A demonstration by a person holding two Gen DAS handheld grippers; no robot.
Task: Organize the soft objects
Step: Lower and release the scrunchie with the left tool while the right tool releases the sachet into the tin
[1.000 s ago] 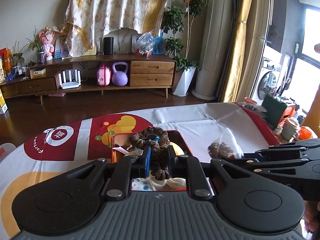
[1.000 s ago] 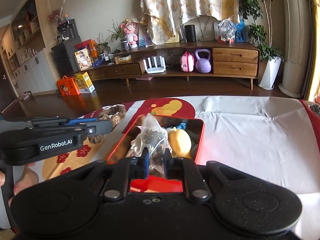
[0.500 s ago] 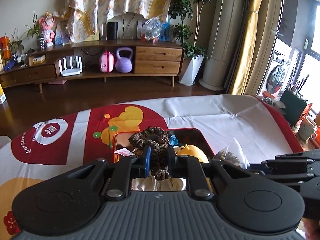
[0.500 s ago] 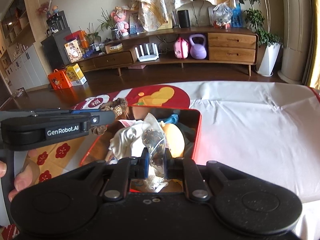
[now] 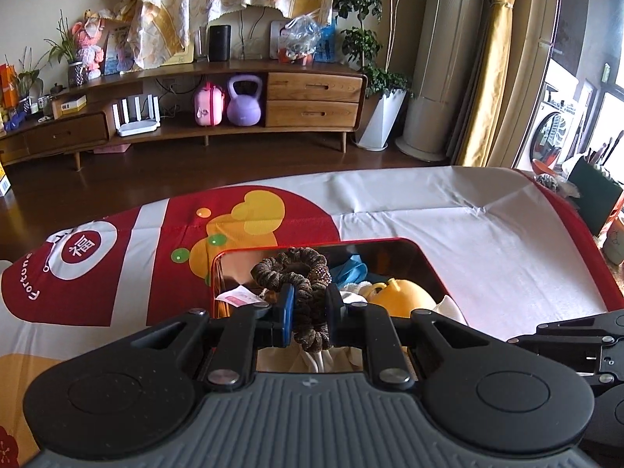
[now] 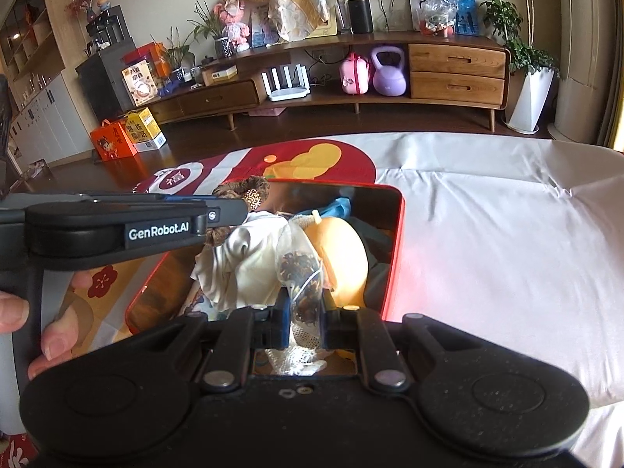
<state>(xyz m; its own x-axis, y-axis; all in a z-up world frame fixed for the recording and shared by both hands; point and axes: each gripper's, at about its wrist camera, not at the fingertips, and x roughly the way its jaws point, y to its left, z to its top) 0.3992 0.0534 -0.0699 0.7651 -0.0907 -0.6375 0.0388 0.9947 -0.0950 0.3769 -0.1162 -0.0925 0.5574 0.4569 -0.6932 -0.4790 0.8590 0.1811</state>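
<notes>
there, the brown scrunchie (image 5: 293, 277), a crinkled fabric loop with a small beaded patch, was pinched between the two pads of the left gripper (image 5: 308, 314), its ring standing up over the near corner of the red tin (image 5: 429, 261). beside it, the right gripper (image 6: 305, 314) had its jaws closed on a clear mesh sachet (image 6: 298, 263), a peaked little pouch stuffed with dark dried bits, held just above the things in the same tin. the tin was a shallow rounded rectangle with glossy red walls and a mirror-like inside. in it lay a smooth yellow plush toy (image 6: 343, 249), rounded like a fruit, a crumpled white cloth (image 6: 241, 257), something soft and blue (image 5: 353, 269) at the far side, and a pink paper tag (image 5: 240, 296) at the left edge. a hand (image 6: 43, 323) showed at the left gripper's grip, fingers wrapped round it. the tin sat on a wrinkled tablecloth (image 5: 448, 210), white with big red and orange shapes printed on it. across the dark wooden floor stood a long curved wooden cabinet (image 5: 312, 97) holding a purple kettlebell (image 5: 243, 101).
</notes>
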